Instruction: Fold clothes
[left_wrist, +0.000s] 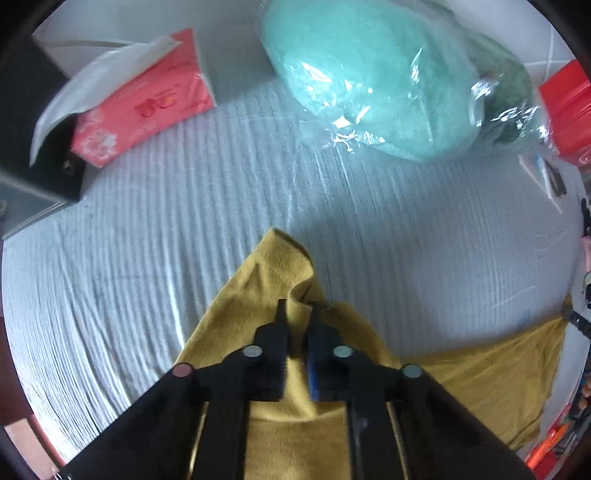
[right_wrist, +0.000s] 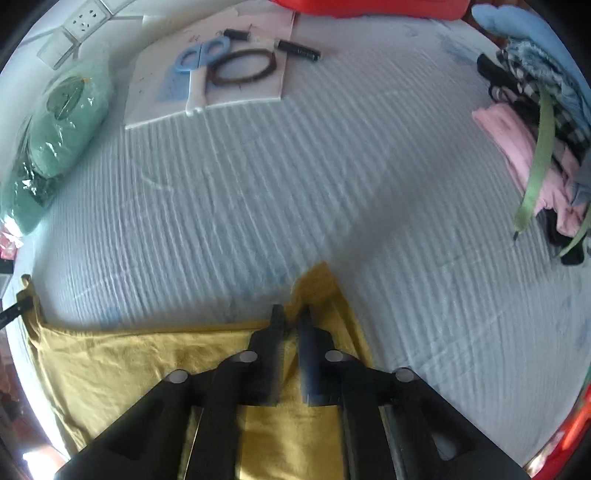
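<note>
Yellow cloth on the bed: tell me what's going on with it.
A person is working the yellow cloth with a handheld tool in each hand, on a bed with a pale ribbed sheet. The left tool is shut on one corner of the cloth and the right tool is shut on another, so both far corners are pinched. The rest of the cloth lies spread flat between and below them. No fold has been made yet. Nearby lie a bagged teal bundle and a pile of clothes.

Left tool (left_wrist: 297, 308): matte black linkage arms, four round pivot caps seen, three grey, the outermost left one reddish; a blue pad noted on one finger. Right tool (right_wrist: 290, 312): black likewise, four grey pivot caps.
</note>
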